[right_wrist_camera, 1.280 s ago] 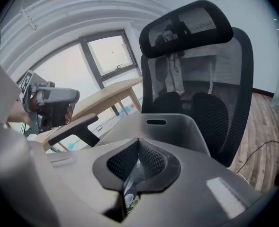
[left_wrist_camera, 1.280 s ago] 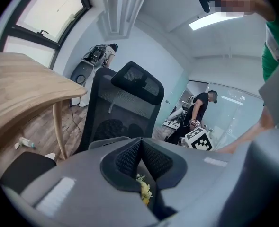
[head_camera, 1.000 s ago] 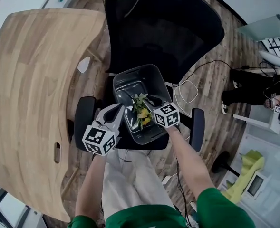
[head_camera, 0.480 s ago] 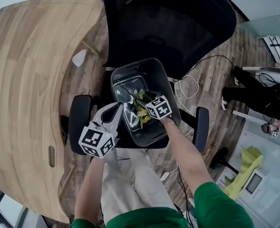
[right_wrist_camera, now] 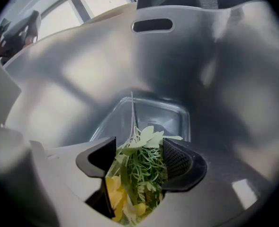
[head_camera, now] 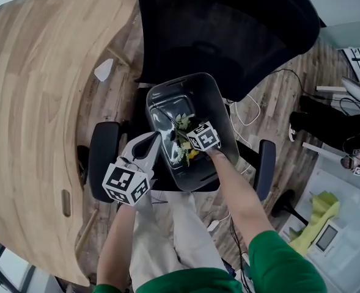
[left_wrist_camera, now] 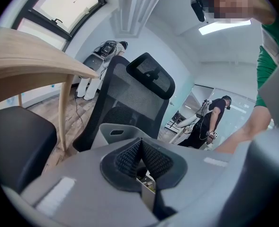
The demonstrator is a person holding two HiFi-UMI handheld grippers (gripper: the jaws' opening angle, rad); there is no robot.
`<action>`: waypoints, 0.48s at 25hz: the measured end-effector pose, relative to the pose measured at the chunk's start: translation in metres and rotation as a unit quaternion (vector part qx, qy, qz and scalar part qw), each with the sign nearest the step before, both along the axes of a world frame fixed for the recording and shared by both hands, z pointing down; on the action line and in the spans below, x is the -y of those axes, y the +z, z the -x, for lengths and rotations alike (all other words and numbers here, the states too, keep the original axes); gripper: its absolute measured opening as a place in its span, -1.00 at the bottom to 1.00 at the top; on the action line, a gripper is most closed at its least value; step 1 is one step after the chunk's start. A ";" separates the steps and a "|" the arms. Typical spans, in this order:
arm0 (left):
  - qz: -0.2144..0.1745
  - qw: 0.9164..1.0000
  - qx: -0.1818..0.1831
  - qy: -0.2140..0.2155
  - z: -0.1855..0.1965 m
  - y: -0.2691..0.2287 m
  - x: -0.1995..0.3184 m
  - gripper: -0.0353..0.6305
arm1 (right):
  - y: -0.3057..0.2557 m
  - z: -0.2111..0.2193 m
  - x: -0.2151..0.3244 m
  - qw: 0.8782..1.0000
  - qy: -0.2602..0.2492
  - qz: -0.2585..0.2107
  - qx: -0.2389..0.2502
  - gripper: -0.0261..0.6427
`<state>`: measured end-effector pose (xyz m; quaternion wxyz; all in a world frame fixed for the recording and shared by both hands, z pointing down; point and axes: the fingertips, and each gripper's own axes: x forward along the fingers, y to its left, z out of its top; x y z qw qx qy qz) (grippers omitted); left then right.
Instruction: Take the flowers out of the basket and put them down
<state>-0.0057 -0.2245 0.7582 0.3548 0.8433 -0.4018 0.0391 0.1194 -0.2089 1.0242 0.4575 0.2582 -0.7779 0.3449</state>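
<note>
Now my right claw (right_wrist_camera: pixel 139 146) points steeply down into the grey basket (right_wrist_camera: pixel 77 74). Its jaws have just been opening and stand wide apart. The flowers (right_wrist_camera: pixel 141 171) sit between them and fill the gap, with greenery reaching to the right pad (right_wrist_camera: pixel 178 161), but the pads do not clamp them. The bunch lies in the basket with its long axis running away from me. The yellow blooms are at the end nearest me, the green fronds and pale leaves are in the middle, and one thin stem points on across the basket floor toward the far wall with its handle slot.

My left claw (left_wrist_camera: pixel 140 141) is outside at the basket's left rim, pointing only slightly down. Its jaws are together and the mesh pads meet at their tips. I cannot tell whether anything is pinched between them.

The basket stands on the seat of a black office chair (head_camera: pixel 228 35), between the two armrests (head_camera: pixel 103 160). The mesh backrest rises just beyond it. The pale wooden counter (head_camera: pixel 39 102) curves along the chair's left side, apart from the basket. Farther off in the left gripper view, a person in dark clothes (left_wrist_camera: pixel 215 119) stands on the wooden floor.
</note>
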 end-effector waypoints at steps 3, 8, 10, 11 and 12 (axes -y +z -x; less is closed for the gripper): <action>0.001 1.000 0.001 0.001 0.001 0.002 -0.002 -0.84 | 0.014 0.002 -0.013 0.999 -0.029 0.013 -0.019 0.03; 0.002 1.000 0.002 -0.001 0.002 0.005 -0.002 -0.84 | 0.029 0.000 -0.019 0.998 -0.037 0.022 -0.041 -0.02; 0.005 1.000 0.001 -0.005 0.005 0.007 -0.003 -0.84 | 0.033 0.000 -0.019 0.998 -0.041 0.025 -0.047 -0.07; 0.006 1.000 0.001 -0.007 0.006 0.009 -0.003 -0.84 | 0.035 0.000 -0.019 0.997 -0.043 0.026 -0.050 -0.09; 0.008 1.000 0.000 -0.009 0.007 0.010 -0.003 -0.84 | 0.036 0.000 -0.019 0.997 -0.044 0.027 -0.053 -0.13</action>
